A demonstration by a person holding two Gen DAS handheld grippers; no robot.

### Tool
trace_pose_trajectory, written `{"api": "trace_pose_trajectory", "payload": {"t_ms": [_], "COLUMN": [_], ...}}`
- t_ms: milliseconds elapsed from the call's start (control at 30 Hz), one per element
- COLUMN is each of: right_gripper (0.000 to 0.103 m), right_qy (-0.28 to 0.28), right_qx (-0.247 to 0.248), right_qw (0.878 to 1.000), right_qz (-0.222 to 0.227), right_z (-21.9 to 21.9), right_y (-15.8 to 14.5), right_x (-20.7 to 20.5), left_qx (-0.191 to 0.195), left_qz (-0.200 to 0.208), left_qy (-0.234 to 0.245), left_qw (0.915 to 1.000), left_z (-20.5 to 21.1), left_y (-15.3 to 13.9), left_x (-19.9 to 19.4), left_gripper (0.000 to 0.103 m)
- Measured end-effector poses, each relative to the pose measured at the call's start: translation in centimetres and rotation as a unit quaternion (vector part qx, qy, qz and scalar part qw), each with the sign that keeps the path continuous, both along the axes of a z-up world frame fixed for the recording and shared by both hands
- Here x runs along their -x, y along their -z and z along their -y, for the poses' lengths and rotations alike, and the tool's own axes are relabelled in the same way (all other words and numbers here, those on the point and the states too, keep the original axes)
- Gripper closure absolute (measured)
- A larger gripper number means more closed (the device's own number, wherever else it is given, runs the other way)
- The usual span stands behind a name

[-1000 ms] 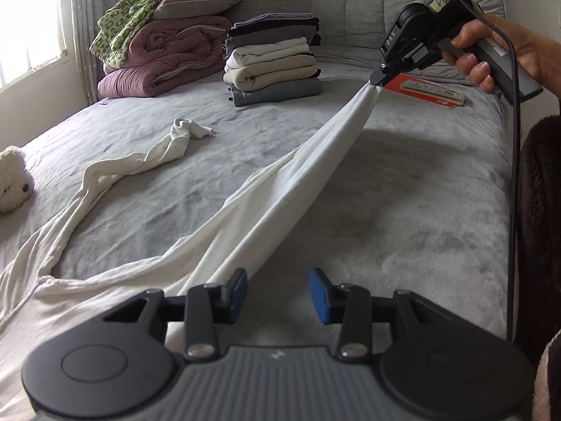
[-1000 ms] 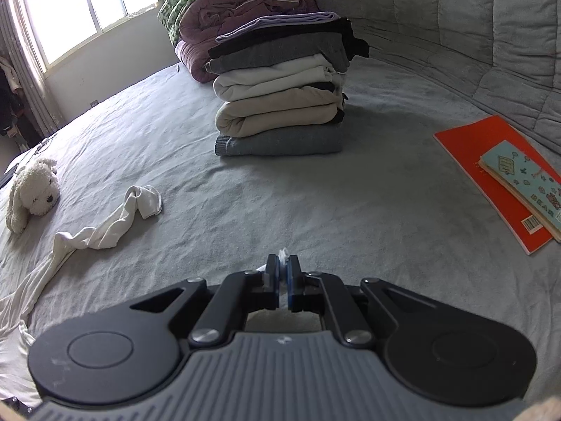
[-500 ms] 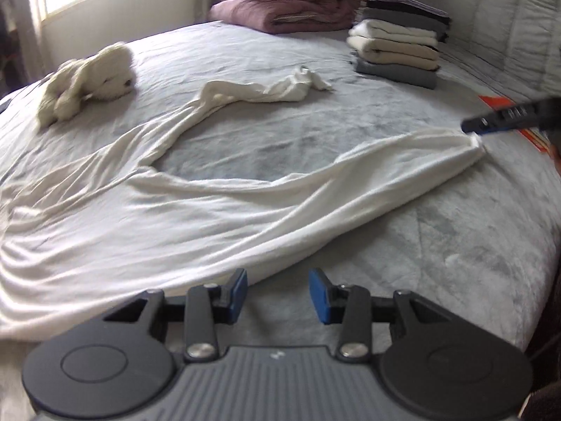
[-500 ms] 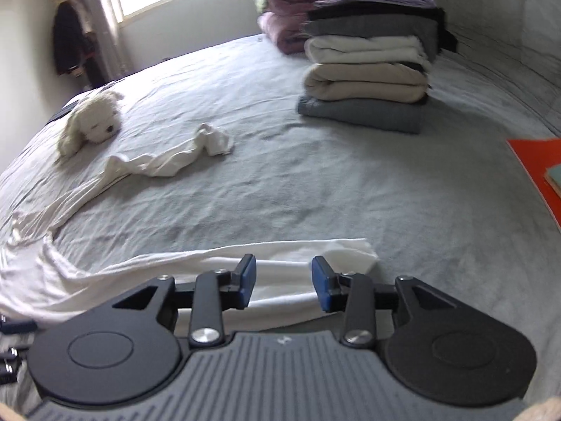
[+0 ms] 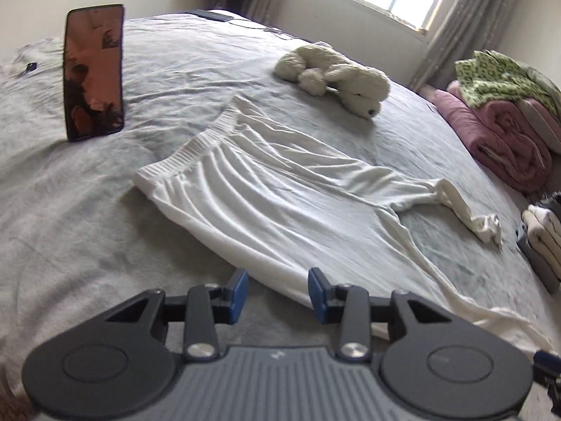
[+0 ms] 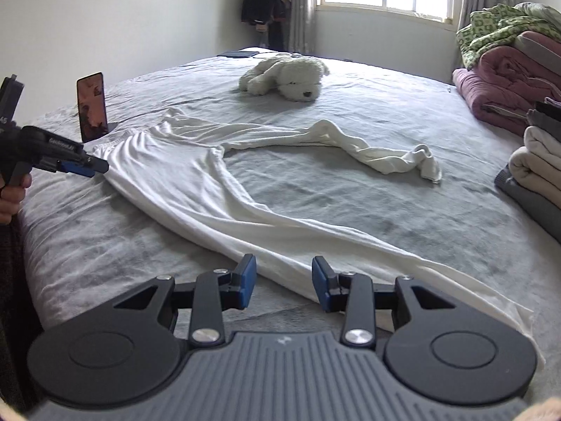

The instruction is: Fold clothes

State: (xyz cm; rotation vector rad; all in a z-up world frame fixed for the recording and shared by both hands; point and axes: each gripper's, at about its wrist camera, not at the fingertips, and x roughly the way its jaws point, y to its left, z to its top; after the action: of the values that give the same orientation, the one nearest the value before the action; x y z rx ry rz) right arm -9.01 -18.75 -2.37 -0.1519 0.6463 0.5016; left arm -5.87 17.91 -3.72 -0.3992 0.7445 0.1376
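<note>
1. My left gripper (image 5: pixel 277 293) has its blue pads partly apart with nothing pinched between them; its jaws have just been closing a little. The edge of the white trousers (image 5: pixel 280 207) runs just ahead of its tips, and some cloth shows in the gap beyond the pads.
2. My right gripper (image 6: pixel 284 282) also stands partly open and grips nothing; one trouser leg lies flat just in front of it and trails off under its right side.
3. From the right wrist view I see the left gripper (image 6: pixel 91 168) to my left, its tip at the waistband corner; I cannot tell whether it touches.
4. Farther ahead, the trousers spread across the grey bed (image 6: pixel 350 210), the other leg curling away right.
5. Beyond them lies a white plush dog (image 6: pixel 287 77); far left stands a propped phone (image 6: pixel 92 107).
6. At the right edge sit folded clothes (image 6: pixel 536 165) and bundled quilts (image 6: pixel 505 87).
</note>
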Motion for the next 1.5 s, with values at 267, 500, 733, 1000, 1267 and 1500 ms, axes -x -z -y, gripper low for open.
{"api": "trace_pose_trajectory", "payload": {"t_ms": [267, 500, 733, 1000, 1267, 1500], "right_gripper": [0.063, 0.08, 0.103, 0.103, 0.079, 0.066], "right_qy": [-0.041, -0.031, -0.028, -0.038, -0.034, -0.055], "right_qx": [0.073, 0.133, 0.168, 0.09, 0.097, 0.124], "right_qw": [0.996, 0.99, 0.983, 0.995, 0.994, 0.99], "right_qz": [0.011, 0.042, 0.061, 0.031, 0.031, 0.032], "right_z": [-3.9, -4.5, -4.8, -3.0, -3.9, -5.3], "right_y": [2.5, 3.8, 4.5, 2.3, 2.7, 3.7], "right_x": [-0.1, -0.6, -0.7, -0.3, -0.3, -1.4], "left_qx": [0.008, -0.01, -0.018, 0.0, 0.032, 0.035], "left_qz": [0.007, -0.003, -0.007, -0.003, -0.006, -0.016], "left_qy": [-0.099, -0.148, -0.162, -0.158, -0.137, -0.153], "left_qw": [0.995, 0.9889, 0.9865, 0.9874, 0.99, 0.9874], "left_z": [-2.1, -2.6, -2.7, -3.0, -2.9, -3.4], "left_y": [0.4, 1.1, 1.4, 1.2, 1.3, 1.7], "left_x": [-0.7, -2.1, -2.1, -1.4, -1.6, -2.2], "left_gripper": [0.072, 0.088, 0.1, 0.103, 0.096, 0.095]}}
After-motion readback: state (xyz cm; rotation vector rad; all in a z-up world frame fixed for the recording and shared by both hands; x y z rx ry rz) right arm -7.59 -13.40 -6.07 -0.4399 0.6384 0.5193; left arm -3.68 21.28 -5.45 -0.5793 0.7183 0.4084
